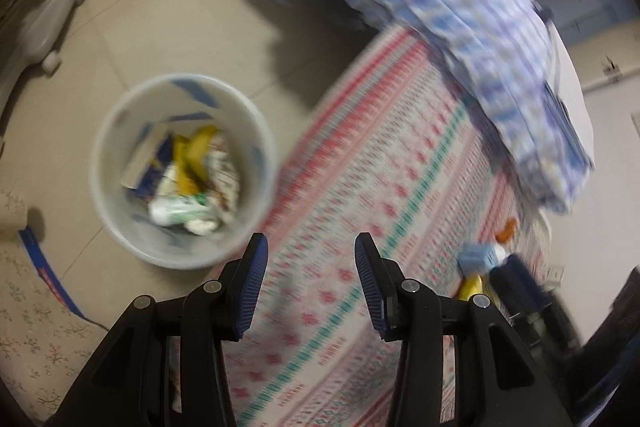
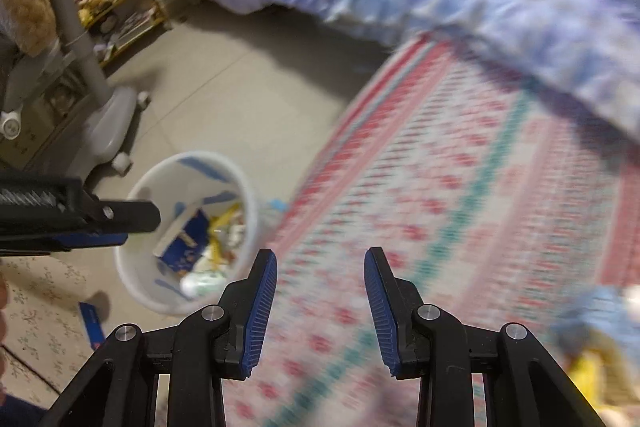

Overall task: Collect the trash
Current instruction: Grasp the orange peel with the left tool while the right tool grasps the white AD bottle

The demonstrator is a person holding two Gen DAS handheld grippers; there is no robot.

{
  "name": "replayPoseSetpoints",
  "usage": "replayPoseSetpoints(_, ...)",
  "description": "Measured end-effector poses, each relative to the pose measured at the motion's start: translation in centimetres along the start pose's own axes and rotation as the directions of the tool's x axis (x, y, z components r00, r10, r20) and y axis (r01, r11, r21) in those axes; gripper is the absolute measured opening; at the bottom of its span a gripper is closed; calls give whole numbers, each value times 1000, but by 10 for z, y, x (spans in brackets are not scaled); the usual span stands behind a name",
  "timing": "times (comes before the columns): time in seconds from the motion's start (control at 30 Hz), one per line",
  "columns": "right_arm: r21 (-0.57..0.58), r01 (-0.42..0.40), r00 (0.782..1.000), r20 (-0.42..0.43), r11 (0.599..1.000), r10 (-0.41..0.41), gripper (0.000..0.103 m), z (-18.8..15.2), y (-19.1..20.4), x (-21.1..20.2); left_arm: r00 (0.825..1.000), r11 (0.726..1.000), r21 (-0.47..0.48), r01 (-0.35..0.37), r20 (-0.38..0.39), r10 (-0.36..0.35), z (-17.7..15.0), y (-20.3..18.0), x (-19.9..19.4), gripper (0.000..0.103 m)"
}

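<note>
White round plastic bin (image 1: 184, 171) on floor, left of frame, part-filled with wrappers. Left gripper (image 1: 308, 283) and right gripper (image 2: 320, 311): jaws apart, empty. Remaining trash (image 1: 480, 263) on patterned bedspread (image 1: 380, 167), lower right, presumably next.

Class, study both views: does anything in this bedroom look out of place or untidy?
Yes. Loose items, a pale blue box and something yellow and orange, lie on the patterned bed sheet near the rumpled quilt, not in the white bin on the floor.

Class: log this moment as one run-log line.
left gripper: open, empty | right gripper: open, empty | bin: holds trash | bed litter: uncollected
</note>
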State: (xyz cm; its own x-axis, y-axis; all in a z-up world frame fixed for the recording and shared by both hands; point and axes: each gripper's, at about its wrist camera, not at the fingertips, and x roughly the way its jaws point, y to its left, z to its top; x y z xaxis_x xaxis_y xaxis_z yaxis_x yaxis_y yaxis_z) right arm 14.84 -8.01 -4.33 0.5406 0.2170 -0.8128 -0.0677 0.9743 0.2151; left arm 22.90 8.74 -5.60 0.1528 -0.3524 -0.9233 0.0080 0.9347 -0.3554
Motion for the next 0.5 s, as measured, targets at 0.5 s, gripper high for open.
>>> replayPoseSetpoints(0.5, 512, 156, 987, -61, 845, -146, 59, -44, -267, -87, 999, 969, 246, 33, -21, -29, -59, -116, 30, 48)
